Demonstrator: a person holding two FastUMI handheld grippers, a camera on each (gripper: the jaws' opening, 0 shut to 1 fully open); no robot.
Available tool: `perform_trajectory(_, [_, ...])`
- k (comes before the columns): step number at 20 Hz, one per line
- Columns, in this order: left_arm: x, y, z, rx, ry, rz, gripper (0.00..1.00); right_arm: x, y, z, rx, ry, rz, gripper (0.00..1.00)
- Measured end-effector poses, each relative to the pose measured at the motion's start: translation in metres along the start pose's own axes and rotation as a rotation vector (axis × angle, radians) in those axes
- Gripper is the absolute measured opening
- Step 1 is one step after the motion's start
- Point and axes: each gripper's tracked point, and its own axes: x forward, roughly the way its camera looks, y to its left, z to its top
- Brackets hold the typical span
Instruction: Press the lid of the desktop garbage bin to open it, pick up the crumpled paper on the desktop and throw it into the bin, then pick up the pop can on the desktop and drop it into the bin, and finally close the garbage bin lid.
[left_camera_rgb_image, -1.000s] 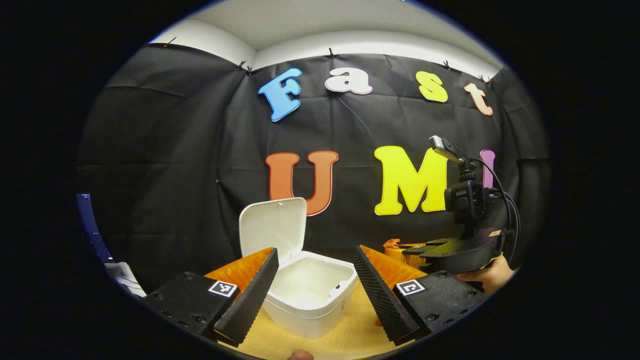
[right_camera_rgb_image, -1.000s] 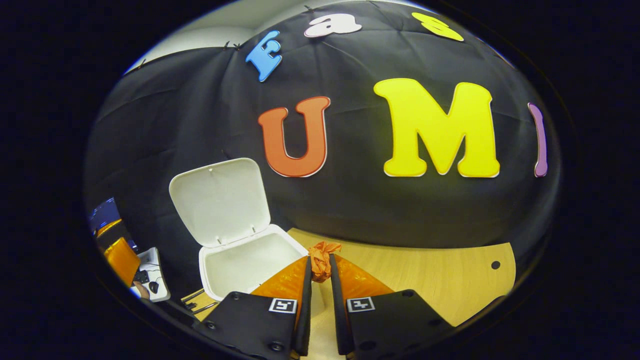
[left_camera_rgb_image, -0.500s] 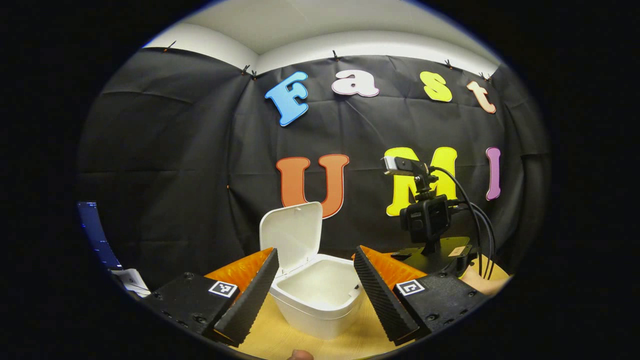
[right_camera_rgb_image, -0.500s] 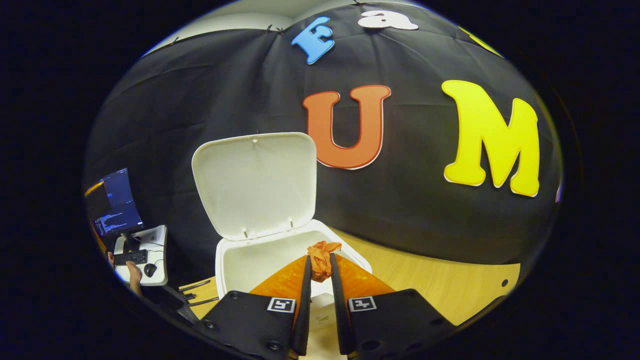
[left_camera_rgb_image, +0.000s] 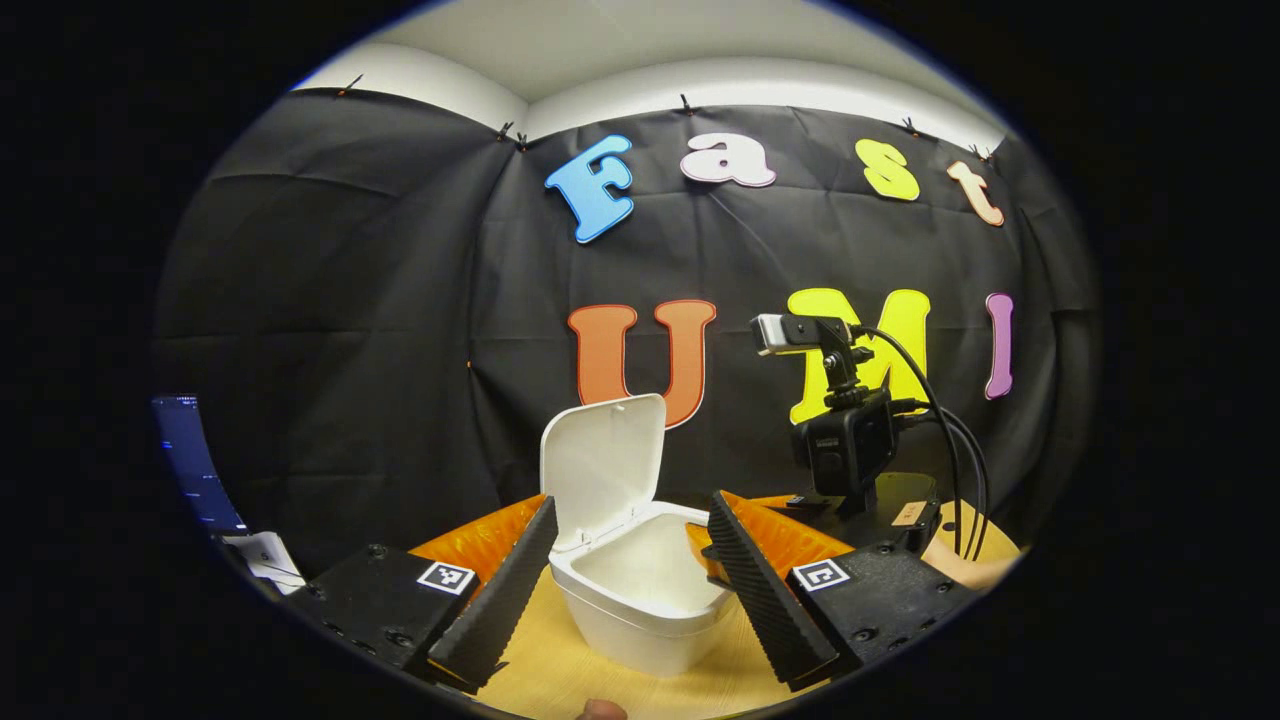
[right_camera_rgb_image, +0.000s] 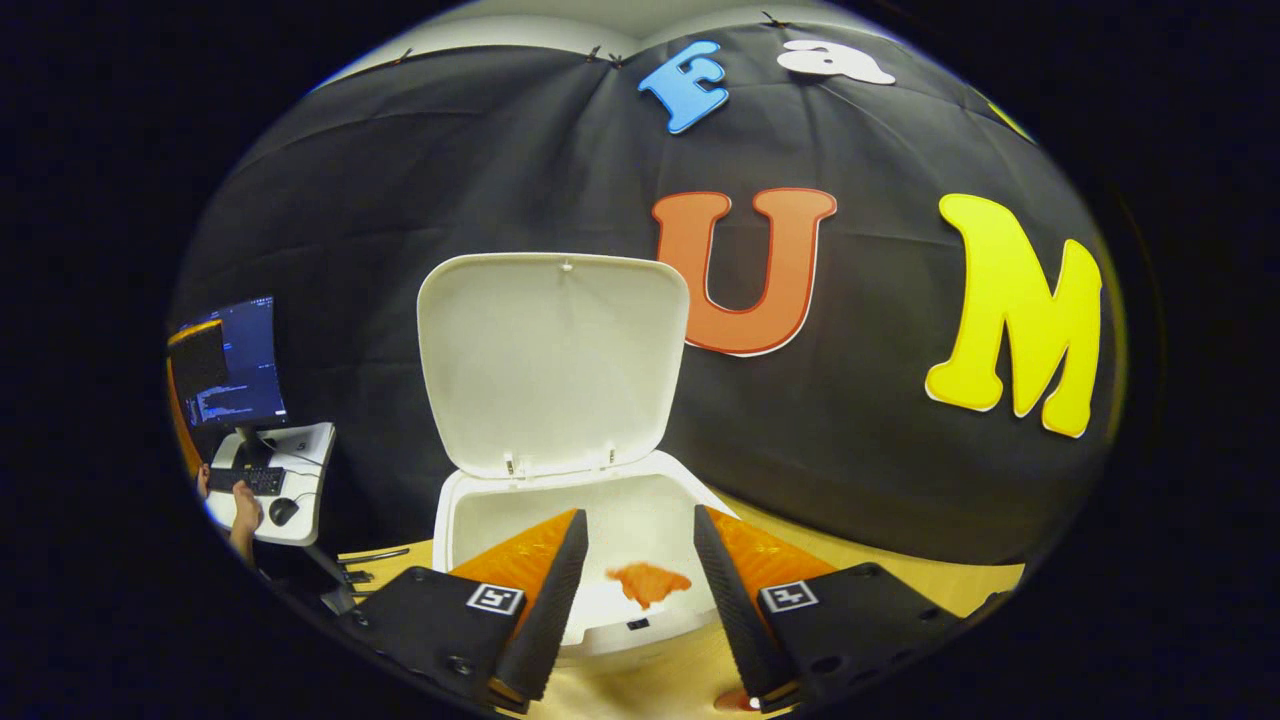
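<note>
The white desktop bin (right_camera_rgb_image: 480, 520) stands on the wooden table with its lid (right_camera_rgb_image: 550, 360) raised upright. A crumpled orange paper (right_camera_rgb_image: 648, 582) lies on the bin's floor. My right gripper (right_camera_rgb_image: 639, 515) hovers open just over the bin's near rim, with the paper below the gap between its fingers. In the left gripper view the same bin (left_camera_rgb_image: 640, 615) sits in front of my left gripper (left_camera_rgb_image: 631, 500), which is open and holds nothing. The right gripper (left_camera_rgb_image: 850, 470) and the hand (left_camera_rgb_image: 965, 568) holding it are beside the bin's right side.
The wooden table (right_camera_rgb_image: 900, 585) runs off to the right of the bin up to the black cloth wall. Far left, beyond the table, a small white stand (right_camera_rgb_image: 262, 480) carries a keyboard, a mouse and a monitor (right_camera_rgb_image: 235, 370), with a person's hand on it.
My right gripper has opened and let go of the orange paper, which has dropped into the bin. It moved left toward the bin beforehand. My left gripper stayed open and shifted slightly.
</note>
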Motion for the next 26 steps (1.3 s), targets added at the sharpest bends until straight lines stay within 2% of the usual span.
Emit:
perform_trajectory(2, [0.002, -0.002, -0.001, 0.002, 0.005, 0.003, 0.99, -0.001, -0.002, 0.000, -0.021, -0.007, -0.014, 0.76])
perform_trajectory(4, [0.002, -0.002, -0.002, 0.005, 0.006, 0.003, 0.99, -0.008, -0.007, 0.005, -0.026, -0.028, -0.033, 0.89])
perform_trajectory(7, [0.002, -0.007, -0.004, 0.018, 0.009, 0.002, 1.00, -0.025, -0.020, 0.014, -0.020, -0.083, -0.076, 0.93])
perform_trajectory(19, [0.013, -0.059, -0.023, -0.022, 0.061, -0.090, 0.99, -0.144, -0.120, 0.027, 0.108, -0.192, -0.324, 0.94])
perform_trajectory(26, [0.026, -0.117, -0.058, -0.010, 0.144, -0.199, 0.99, -0.220, -0.188, 0.013, 0.172, -0.220, -0.499, 0.94])
